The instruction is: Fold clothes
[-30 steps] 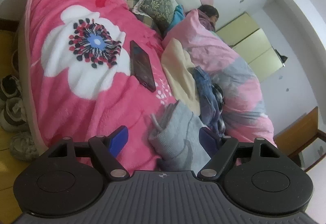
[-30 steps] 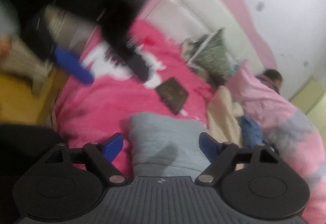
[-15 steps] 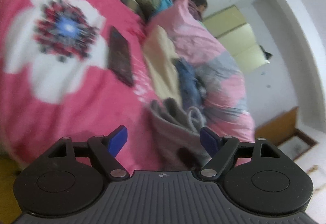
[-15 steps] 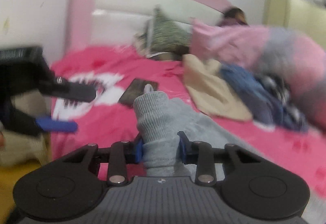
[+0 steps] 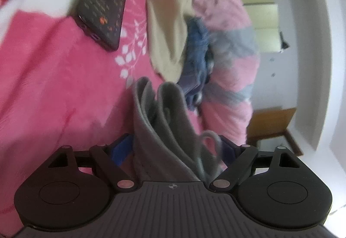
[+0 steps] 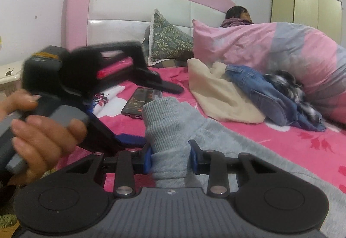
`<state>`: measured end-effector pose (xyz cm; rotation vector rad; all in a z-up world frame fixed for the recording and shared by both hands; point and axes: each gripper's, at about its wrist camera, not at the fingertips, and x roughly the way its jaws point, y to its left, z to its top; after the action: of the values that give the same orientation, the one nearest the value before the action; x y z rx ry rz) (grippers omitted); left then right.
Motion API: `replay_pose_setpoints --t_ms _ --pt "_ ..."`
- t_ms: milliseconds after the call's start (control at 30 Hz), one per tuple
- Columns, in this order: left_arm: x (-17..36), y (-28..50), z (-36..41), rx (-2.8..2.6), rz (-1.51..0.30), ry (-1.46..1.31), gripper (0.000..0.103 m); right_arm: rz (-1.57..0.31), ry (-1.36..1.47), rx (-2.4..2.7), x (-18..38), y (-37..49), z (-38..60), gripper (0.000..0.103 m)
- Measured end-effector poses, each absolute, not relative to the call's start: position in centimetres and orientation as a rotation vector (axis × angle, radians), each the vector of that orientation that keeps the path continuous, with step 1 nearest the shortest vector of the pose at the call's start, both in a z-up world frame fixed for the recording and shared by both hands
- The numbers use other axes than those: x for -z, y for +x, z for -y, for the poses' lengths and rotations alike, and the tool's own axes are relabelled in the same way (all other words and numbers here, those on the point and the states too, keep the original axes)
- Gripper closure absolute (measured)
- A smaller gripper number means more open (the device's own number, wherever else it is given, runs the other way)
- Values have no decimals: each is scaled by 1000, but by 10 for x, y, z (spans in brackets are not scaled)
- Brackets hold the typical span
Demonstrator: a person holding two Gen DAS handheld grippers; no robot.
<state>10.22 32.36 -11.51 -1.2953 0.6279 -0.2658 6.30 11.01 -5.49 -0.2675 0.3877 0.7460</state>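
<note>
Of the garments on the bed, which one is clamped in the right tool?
The grey knit garment: the right tool is shut on its ribbed cuff. The cream garment and blue jeans lie untouched by the quilt.

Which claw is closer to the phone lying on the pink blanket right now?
Left. The left claw reaches over the blanket beside the phone; the right claw sits farther back, clamped on the grey garment.
</note>
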Motion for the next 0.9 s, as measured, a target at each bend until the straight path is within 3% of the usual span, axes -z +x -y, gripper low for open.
replay_pose_setpoints --t_ms 200,333,400,467,533,600,667,900 --pt "115 130 -319 231 -701 -1241 36 -370 -280 -738 57 61 -110 67" --pt "117 139 -312 195 -737 -1191 56 -348 -317 -717 60 57 -112 66" --pt "117 140 -310 177 -745 -1164 66 -332 -372 -696 63 54 -118 60" --pt "118 139 -311 170 -750 -1163 69 -329 -460 -685 68 50 -127 50" --pt "117 137 -313 164 -755 -1150 74 -328 -512 -685 72 48 -133 49" --pt "114 134 -314 154 -761 -1129 77 -330 -555 -681 74 48 -139 51" --pt "108 131 -315 125 -751 -1114 80 -339 -564 -685 72 49 -142 65" --pt "90 109 -332 87 -697 -1176 82 -378 -516 -739 46 46 -153 72"
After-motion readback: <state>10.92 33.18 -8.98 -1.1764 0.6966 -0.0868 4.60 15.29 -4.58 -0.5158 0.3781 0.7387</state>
